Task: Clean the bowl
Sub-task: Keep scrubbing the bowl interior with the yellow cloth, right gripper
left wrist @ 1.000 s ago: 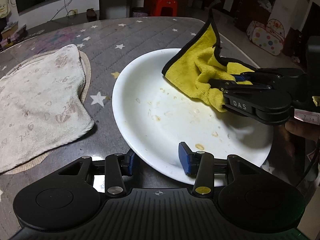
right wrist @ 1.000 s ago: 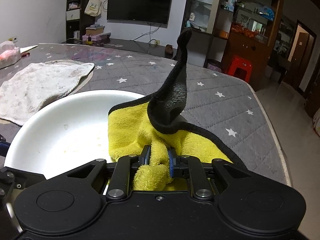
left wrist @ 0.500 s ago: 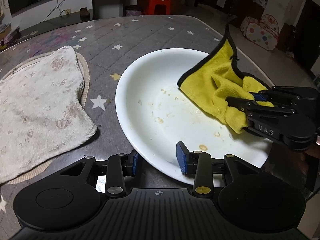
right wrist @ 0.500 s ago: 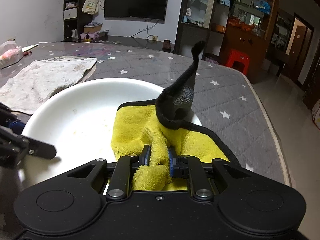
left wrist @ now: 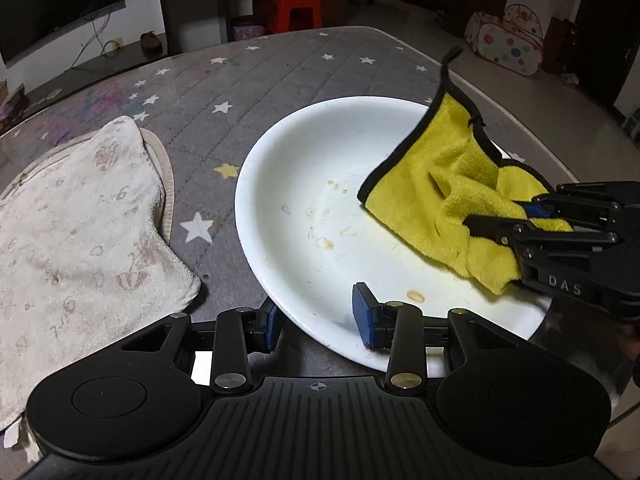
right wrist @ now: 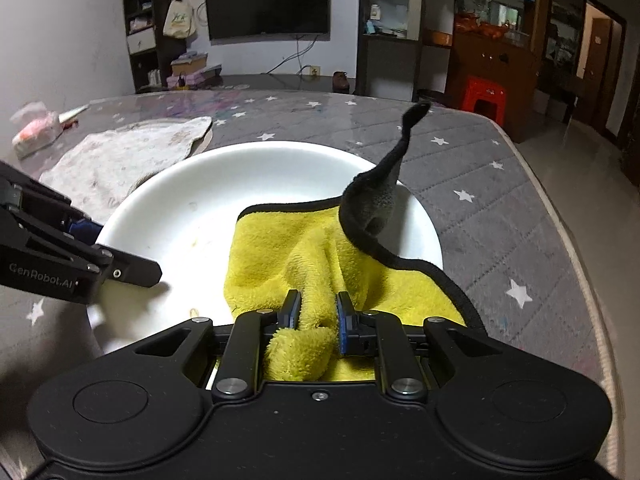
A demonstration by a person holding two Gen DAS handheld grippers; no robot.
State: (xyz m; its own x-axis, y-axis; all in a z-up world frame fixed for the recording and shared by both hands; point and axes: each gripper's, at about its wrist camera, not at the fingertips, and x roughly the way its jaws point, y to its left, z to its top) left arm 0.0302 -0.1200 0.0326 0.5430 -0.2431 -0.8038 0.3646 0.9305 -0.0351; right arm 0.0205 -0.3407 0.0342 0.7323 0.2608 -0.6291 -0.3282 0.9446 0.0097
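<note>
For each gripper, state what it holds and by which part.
The right gripper pinches the yellow cloth by a bunched fold. The left gripper straddles the bowl's near rim.

left gripper: jaws apart | right gripper: apparently clamped

I see a table covered with a grey quilted cloth printed with white stars, one yellow star among them. Directly on it sits the white bowl, right of centre in my left wrist view. Just beside the bowl, to its left, lies a pale, stained towel, flat and rumpled. At the far left corner in my right wrist view rests a small pink plastic packet.
</note>
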